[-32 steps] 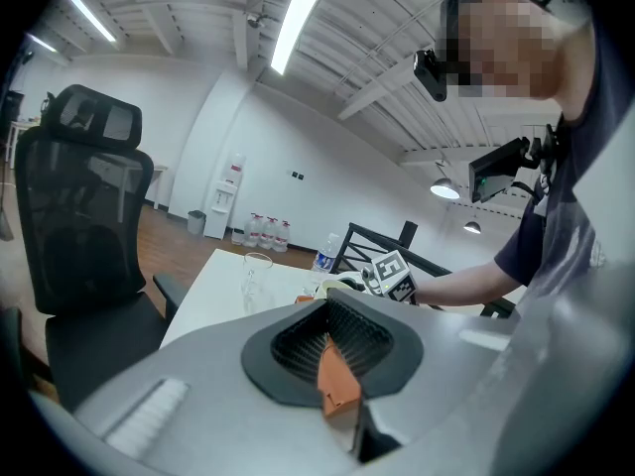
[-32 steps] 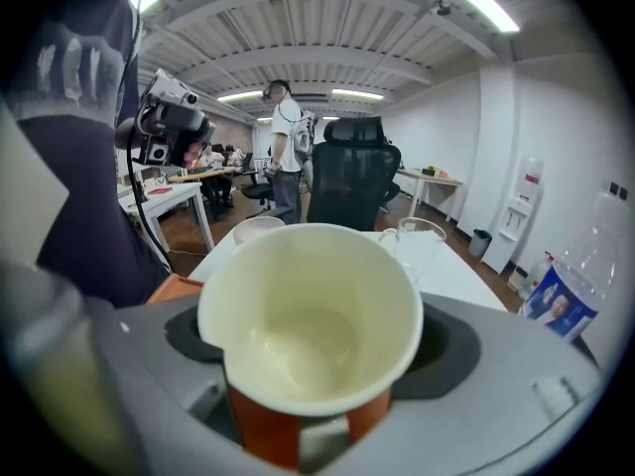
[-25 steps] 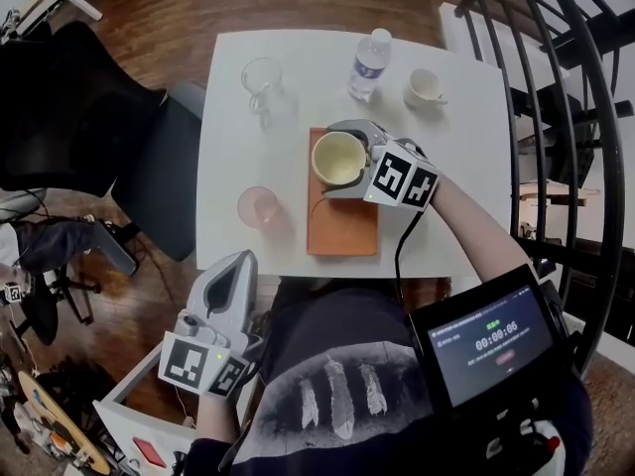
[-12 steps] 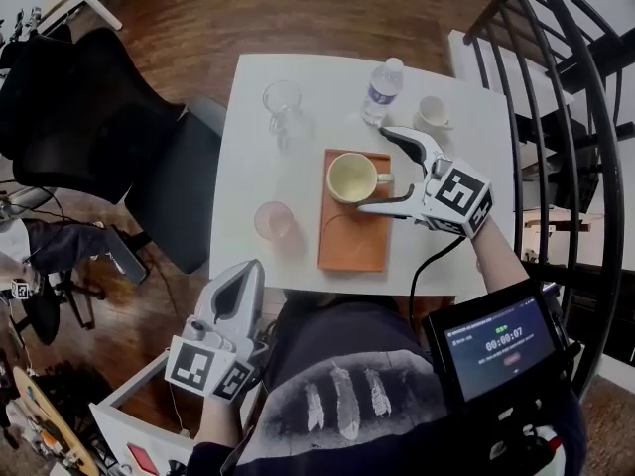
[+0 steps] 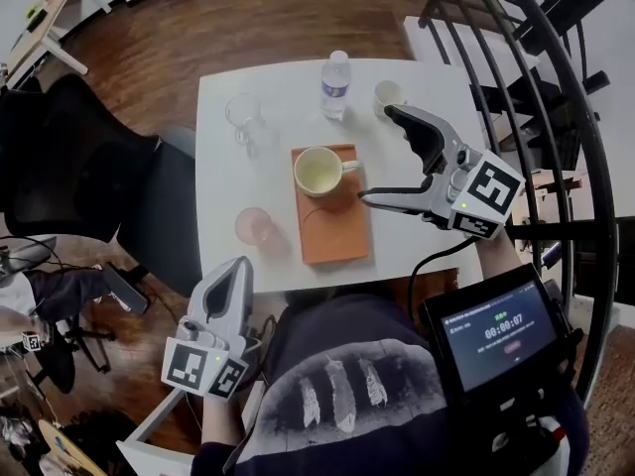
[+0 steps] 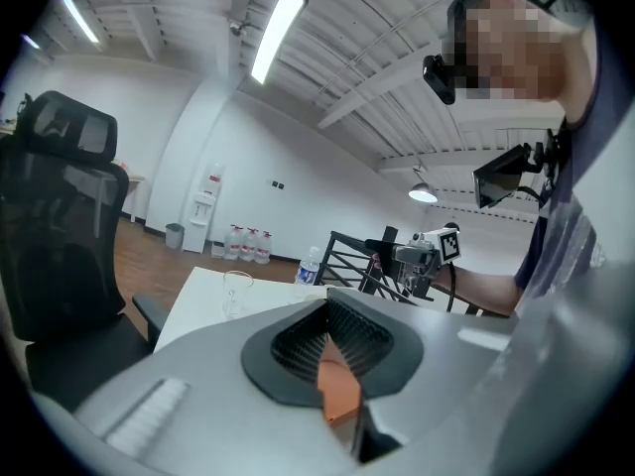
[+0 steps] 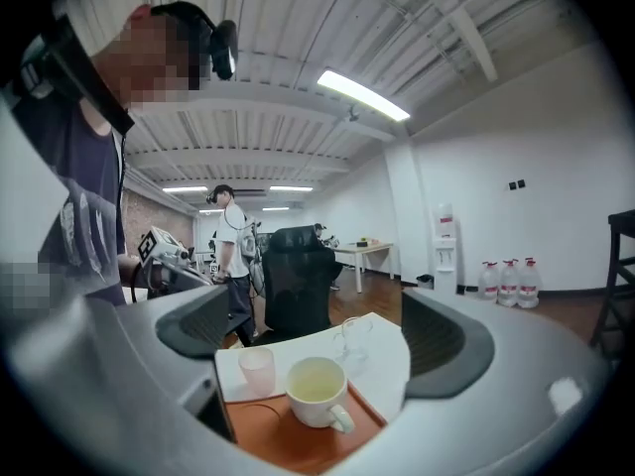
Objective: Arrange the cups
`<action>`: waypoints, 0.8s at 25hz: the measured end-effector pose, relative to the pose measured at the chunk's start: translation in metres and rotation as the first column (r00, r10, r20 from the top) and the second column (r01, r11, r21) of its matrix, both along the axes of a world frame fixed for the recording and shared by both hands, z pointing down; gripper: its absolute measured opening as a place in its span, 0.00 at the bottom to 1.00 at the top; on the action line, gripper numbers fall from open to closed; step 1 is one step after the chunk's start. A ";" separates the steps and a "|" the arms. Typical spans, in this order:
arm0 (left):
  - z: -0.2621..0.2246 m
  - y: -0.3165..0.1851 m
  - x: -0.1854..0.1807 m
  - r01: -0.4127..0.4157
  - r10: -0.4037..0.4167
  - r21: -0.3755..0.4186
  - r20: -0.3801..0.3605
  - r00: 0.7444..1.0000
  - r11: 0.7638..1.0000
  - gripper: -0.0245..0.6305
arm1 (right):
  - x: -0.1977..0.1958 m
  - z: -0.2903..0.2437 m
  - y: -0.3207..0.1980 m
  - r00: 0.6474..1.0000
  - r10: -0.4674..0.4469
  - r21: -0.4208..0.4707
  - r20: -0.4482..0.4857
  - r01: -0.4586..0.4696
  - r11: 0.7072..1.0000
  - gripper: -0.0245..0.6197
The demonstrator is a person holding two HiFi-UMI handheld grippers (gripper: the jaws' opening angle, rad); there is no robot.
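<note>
Once right gripper (image 5: 377,155) rose clear of cup (image 5: 316,172): jaws wide, empty | left gripper (image 5: 234,266): jaws shut

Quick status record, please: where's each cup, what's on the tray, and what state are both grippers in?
surface: white table
tray: orange tray, at the table's near side
on tray: cream mug, upright, handle pointing toward the right gripper
off tray: pink cup left of the tray; clear glass and small white cup at the far side
other: water bottle between glass and white cup
right gripper: open, empty, clear of the mug
left gripper: shut, empty, off the table's near edge
</note>
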State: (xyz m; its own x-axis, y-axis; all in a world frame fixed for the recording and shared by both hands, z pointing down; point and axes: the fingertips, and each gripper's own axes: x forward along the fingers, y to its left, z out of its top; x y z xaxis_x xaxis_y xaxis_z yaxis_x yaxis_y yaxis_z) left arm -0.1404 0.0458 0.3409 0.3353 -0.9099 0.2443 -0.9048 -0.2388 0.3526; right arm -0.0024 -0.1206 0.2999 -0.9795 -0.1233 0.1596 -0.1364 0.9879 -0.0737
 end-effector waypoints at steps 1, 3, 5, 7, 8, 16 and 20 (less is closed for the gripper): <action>-0.002 0.000 0.002 -0.012 0.012 0.004 0.002 1.000 1.000 0.06 | 0.007 -0.006 0.002 1.000 0.013 -0.004 0.013 -0.013 1.000 0.90; -0.006 0.000 0.006 -0.034 0.034 0.011 0.004 0.999 0.999 0.06 | 0.020 -0.015 0.006 0.999 0.043 -0.013 0.033 -0.042 0.999 0.90; -0.010 0.001 0.011 -0.053 0.053 0.017 0.006 0.999 0.998 0.06 | 0.034 -0.020 0.009 0.997 0.069 -0.022 0.042 -0.068 0.997 0.90; -0.012 0.004 0.017 -0.068 0.068 0.019 0.006 0.998 0.997 0.06 | 0.048 -0.022 0.012 0.994 0.091 -0.047 0.053 -0.089 0.995 0.90; -0.012 0.005 0.019 -0.074 0.074 0.018 0.007 0.997 0.997 0.06 | 0.055 -0.022 0.014 0.993 0.102 -0.070 0.061 -0.098 0.993 0.90; -0.010 0.014 0.014 -0.061 0.061 0.010 0.021 0.998 0.998 0.06 | 0.093 -0.003 0.031 0.988 0.139 -0.187 0.065 -0.124 0.974 0.70; -0.007 0.015 0.012 -0.059 0.059 0.007 0.027 0.998 0.998 0.06 | 0.097 0.005 0.043 0.991 0.120 -0.207 0.054 -0.107 0.973 0.51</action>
